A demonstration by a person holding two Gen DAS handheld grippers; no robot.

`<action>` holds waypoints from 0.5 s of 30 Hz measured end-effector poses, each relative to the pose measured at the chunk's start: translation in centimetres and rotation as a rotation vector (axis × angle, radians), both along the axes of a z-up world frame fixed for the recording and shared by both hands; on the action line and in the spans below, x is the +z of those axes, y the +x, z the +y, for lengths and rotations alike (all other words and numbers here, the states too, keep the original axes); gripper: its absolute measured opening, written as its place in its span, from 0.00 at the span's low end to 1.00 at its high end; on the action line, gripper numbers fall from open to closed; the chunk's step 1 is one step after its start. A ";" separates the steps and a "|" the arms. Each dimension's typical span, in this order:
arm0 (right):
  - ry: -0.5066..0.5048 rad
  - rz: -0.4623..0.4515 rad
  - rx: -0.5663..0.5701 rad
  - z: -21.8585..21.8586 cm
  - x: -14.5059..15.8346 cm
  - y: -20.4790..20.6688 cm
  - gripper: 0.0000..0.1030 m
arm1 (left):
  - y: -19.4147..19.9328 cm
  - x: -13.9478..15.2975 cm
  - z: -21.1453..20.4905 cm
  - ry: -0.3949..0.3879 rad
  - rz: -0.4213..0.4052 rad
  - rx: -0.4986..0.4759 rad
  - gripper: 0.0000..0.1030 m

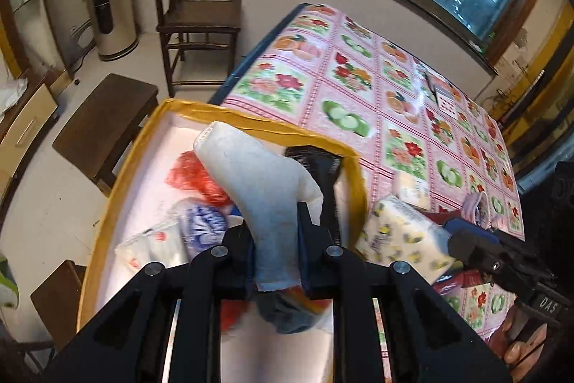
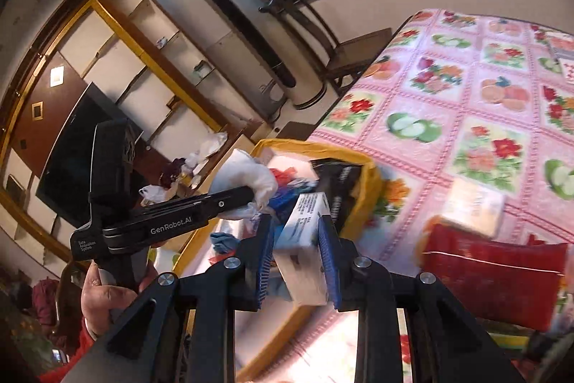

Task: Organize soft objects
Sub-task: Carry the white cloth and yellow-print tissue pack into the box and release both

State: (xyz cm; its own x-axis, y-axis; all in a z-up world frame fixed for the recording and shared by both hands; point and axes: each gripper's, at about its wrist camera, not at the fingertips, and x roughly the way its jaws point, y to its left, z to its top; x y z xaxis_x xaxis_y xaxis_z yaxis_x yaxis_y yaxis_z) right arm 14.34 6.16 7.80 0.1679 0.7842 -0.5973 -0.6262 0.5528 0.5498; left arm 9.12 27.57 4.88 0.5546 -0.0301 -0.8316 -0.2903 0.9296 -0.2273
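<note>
My left gripper (image 1: 276, 228) is shut on a white sock-like cloth (image 1: 258, 182) and holds it over a white box with a yellow taped rim (image 1: 251, 117). The box holds a red plastic bag (image 1: 193, 174), a blue-and-white packet (image 1: 204, 225) and a black item (image 1: 323, 167). My right gripper (image 2: 296, 225) is shut on a white tissue pack (image 2: 305, 257), just at the box's right edge (image 2: 369, 167). In the left wrist view this pack (image 1: 401, 236) shows a yellow pattern. In the right wrist view the left gripper (image 2: 251, 194) holds the white cloth (image 2: 247, 174).
The table carries a pink fruit-and-flower cloth (image 1: 394, 88). On it lie a red mesh pouch (image 2: 491, 279) and a pale small packet (image 2: 473, 203). A dark wooden chair (image 1: 201, 24) and low stools (image 1: 104, 128) stand on the floor to the left of the table.
</note>
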 end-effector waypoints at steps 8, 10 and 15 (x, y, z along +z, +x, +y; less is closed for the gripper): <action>-0.049 0.039 0.061 7.4 -3.3 -1.0 0.27 | -1.3 -3.8 4.9 -0.043 0.052 0.056 0.16; -0.062 0.034 0.060 7.4 -3.6 -1.1 0.27 | -1.3 -4.5 5.1 -0.059 0.059 0.047 0.16; -0.039 0.075 0.039 5.9 -4.3 -0.9 0.35 | -1.4 -4.7 4.6 -0.069 0.040 0.029 0.27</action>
